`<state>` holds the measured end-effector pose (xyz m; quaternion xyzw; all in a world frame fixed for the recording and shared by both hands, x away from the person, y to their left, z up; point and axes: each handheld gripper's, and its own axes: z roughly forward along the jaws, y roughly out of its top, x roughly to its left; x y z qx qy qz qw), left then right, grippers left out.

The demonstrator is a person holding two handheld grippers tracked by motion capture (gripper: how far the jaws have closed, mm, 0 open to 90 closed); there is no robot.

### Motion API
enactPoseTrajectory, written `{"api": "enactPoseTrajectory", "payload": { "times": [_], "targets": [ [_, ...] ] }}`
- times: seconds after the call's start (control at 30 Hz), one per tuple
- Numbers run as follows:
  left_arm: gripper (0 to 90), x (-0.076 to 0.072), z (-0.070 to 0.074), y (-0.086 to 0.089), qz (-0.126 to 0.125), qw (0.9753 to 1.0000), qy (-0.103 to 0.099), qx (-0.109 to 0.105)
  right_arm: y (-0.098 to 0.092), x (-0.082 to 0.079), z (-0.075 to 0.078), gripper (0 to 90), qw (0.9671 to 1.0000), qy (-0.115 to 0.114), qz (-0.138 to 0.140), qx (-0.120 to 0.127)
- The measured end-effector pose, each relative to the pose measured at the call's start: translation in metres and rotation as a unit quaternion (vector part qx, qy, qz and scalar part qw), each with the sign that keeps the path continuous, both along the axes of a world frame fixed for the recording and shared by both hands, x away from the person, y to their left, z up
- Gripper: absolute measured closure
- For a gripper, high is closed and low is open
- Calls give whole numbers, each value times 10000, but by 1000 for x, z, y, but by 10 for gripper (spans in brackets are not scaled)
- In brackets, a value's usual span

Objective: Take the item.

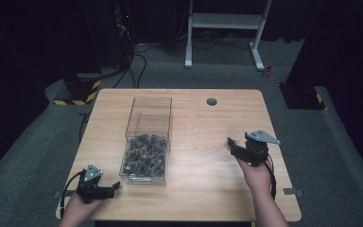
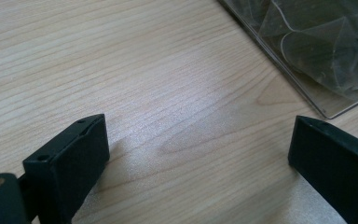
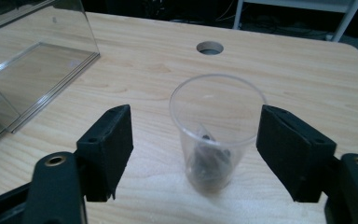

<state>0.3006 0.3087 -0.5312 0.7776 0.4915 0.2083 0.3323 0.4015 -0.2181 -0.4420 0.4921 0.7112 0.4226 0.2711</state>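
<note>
Both pairs of jaws stood wide apart and empty as a person worked two handheld grippers over a wooden table [image 1: 203,118]. At the near left corner of the table, the left gripper [image 1: 111,189] rested low in the left hand [image 1: 78,208], its jaws pointing toward the near end of a clear plastic box [image 1: 146,137]; in the left gripper view a corner of that box [image 2: 307,51] lay just ahead and to one side, with crinkled clear wrapping visible behind its wall. The box sat lengthwise at the table's middle, its near half heaped with small dark wrapped pieces [image 1: 144,158], its far half bare. On the right side, the right hand [image 1: 255,172] held the right gripper [image 1: 234,144] with its jaws turned toward the box. In the right gripper view, a clear plastic cup [image 3: 216,135] stood upright on the table between the spread jaws, touched by neither, with a dark wrapped piece [image 3: 209,163] lying at its bottom. A round hole [image 1: 211,101] marked the tabletop's far side.
</note>
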Motion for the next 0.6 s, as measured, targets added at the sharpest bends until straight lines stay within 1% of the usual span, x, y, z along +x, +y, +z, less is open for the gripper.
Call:
{"api": "enactPoseTrajectory", "payload": {
  "times": [0.2,0.33,0.6],
  "targets": [
    [54,0,0,0,-1,10000,0,1,-1,-11,-11,244,9999,73,31,-97],
    [55,0,0,0,0,10000,0,0,-4,-18,-20,237,9998,132,-12,-137],
    [55,0,0,0,0,10000,0,2,-7,-32,-45,230,9992,336,-72,-224]
  ]
}}
